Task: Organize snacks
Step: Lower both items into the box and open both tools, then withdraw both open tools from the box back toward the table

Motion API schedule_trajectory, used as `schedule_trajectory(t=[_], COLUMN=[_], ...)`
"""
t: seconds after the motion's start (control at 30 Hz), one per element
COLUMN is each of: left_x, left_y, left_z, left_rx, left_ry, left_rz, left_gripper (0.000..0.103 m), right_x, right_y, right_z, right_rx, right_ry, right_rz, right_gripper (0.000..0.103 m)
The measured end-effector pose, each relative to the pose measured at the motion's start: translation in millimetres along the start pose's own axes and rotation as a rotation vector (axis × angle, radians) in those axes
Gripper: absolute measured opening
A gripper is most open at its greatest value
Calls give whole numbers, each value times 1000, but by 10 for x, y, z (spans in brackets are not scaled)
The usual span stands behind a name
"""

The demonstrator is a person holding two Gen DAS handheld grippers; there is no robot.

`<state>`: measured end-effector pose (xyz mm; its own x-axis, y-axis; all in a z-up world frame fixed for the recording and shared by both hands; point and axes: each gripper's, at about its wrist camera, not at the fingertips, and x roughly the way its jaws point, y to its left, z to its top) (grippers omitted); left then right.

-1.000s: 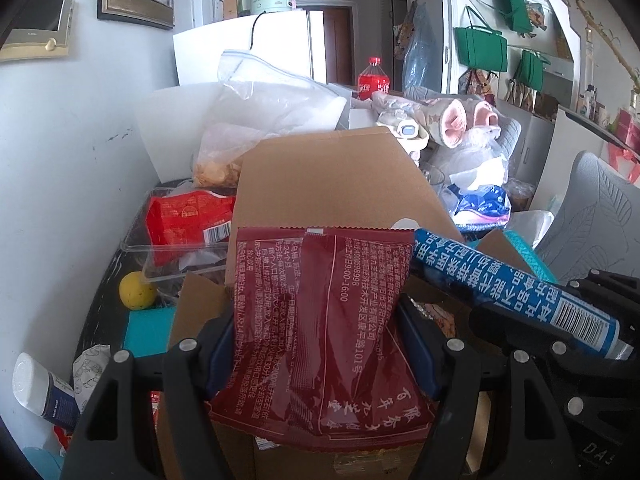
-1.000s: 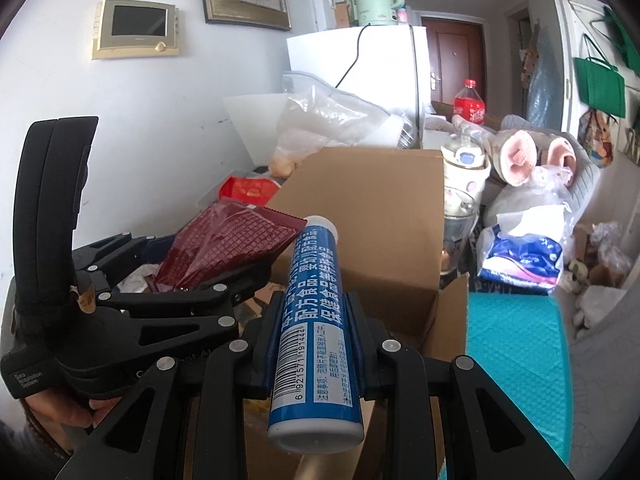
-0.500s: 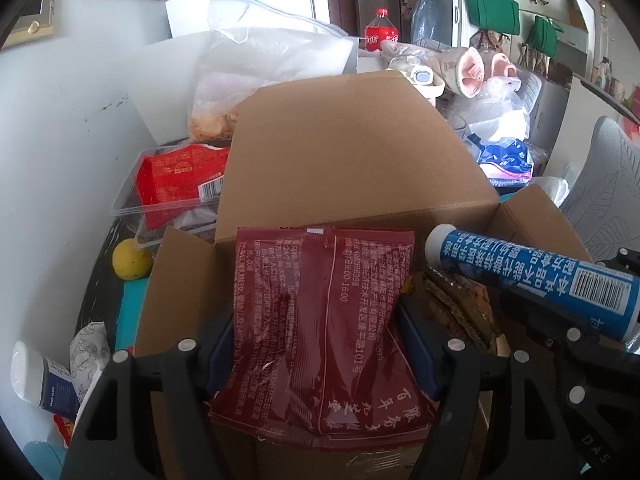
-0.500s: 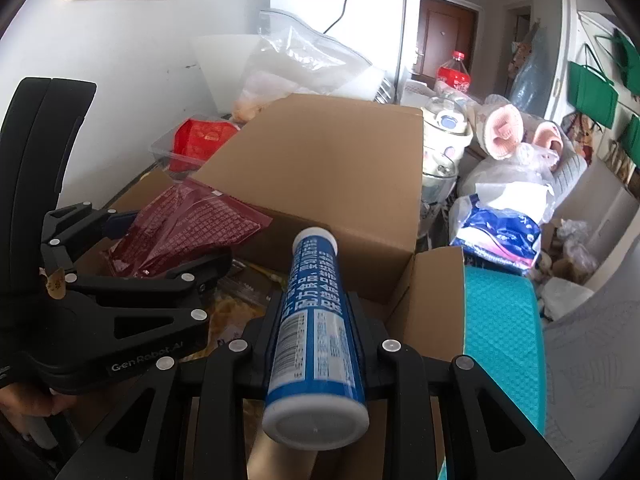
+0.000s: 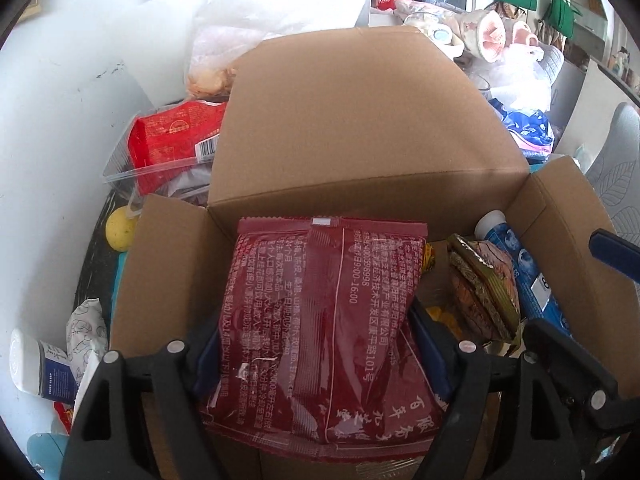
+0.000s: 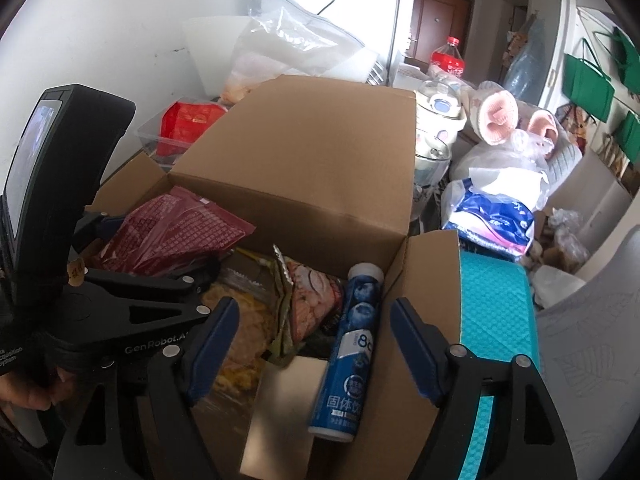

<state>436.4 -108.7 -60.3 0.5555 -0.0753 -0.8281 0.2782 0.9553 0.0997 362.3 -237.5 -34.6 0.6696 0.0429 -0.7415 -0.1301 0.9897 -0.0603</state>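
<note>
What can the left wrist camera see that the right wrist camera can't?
Only the left wrist view shows the round yellow fruit beside the box and the white bottle lying on its side near the wall.

Only the right wrist view shows a person's hand in the bottom left corner.

Both show the open cardboard box, the dark red snack bag, the blue tube lying inside the box, the red packet in a clear tray, and the cola bottle at the back.
</note>
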Motion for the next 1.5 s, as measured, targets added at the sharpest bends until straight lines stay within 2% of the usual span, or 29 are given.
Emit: schedule_trajectory(t=[0.2, 0.3, 0.53, 0.77, 0.93, 1.07, 1.23, 1.33, 1.4, 1.47, 1.5], left_x=[-29, -68, -245, -411, -429, -473, -466, -503, -538, -597, -634], left_y=[-38, -24, -15, -26, 9, 13, 48, 25, 11, 11, 5], left_z=[-14, -6, -26, -27, -12, -16, 4, 2, -3, -4, -5], left_rx=[19, 10, -5, 13, -11, -13, -28, -17, -9, -13, -11], left_ry=[10, 26, 8, -38, -9, -26, 3, -10, -13, -33, -50], left_rz=[20, -17, -48, -24, -44, -28, -77, -48, -58, -62, -57], left_gripper=[80, 80, 80, 80, 80, 80, 81, 81, 84, 91, 99], right_x=[-48, -83, -219, -346, -455, -549, -667, -760, -814, -858, -881], right_y=[2, -1, -20, 8, 19, 25, 33, 28, 26, 19, 12], right_z=[-4, -33, -68, -80, -95, -120, -143, -169, -184, -196, -202], right_rx=[-4, 0, 17, 9, 5, 3, -4, -5, -5, 0, 5], right_ry=[-9, -12, -31, -48, -63, -72, -87, -103, -110, -117, -120], right_rz=[-8, -4, -16, -15, -32, -43, -64, -69, -77, -80, -80], right_gripper=[79, 79, 80, 81, 81, 81, 81, 81, 81, 81, 81])
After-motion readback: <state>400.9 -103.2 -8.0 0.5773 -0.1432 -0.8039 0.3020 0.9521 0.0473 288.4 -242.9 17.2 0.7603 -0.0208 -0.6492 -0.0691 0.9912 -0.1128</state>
